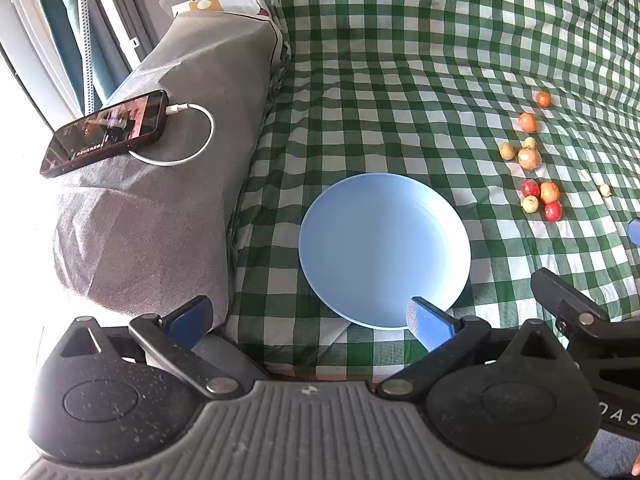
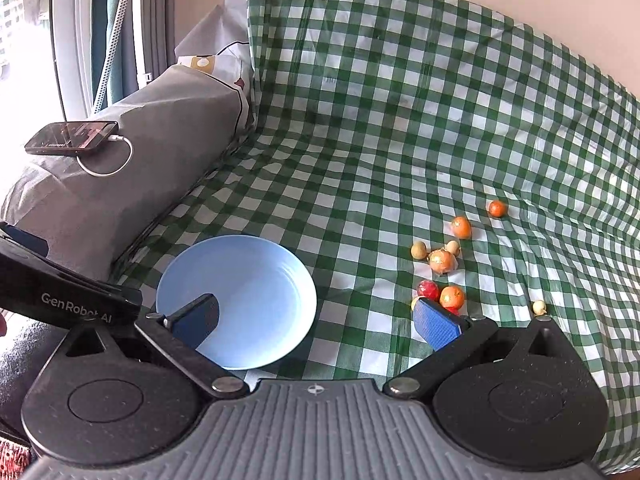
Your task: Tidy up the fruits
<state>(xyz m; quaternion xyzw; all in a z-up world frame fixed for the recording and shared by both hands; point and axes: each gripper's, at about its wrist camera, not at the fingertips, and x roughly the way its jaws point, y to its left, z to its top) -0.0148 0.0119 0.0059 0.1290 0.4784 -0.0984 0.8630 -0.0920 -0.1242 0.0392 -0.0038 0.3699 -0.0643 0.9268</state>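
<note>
Your left tongs [image 1: 312, 320] stand wide open and hold nothing; one blue pad sits over the near rim of the plate [image 1: 384, 248], the other over the grey cushion [image 1: 160, 200]. Your right tongs [image 2: 316, 320] are likewise spread wide and empty, with the left pad over the plate and the right pad just in front of the nearest fruits.

The light-blue plate lies flat on the green checked cloth [image 1: 400, 80] and has nothing in it. All fruits [image 1: 536, 160] lie loose on the cloth to the right of the plate, apart from it: orange, red and pale yellow pieces in a scattered line, some touching. One small pale fruit [image 1: 605, 189] lies alone further right.

A phone [image 1: 104, 132] with a white cable [image 1: 192, 136] rests on the cushion.
</note>
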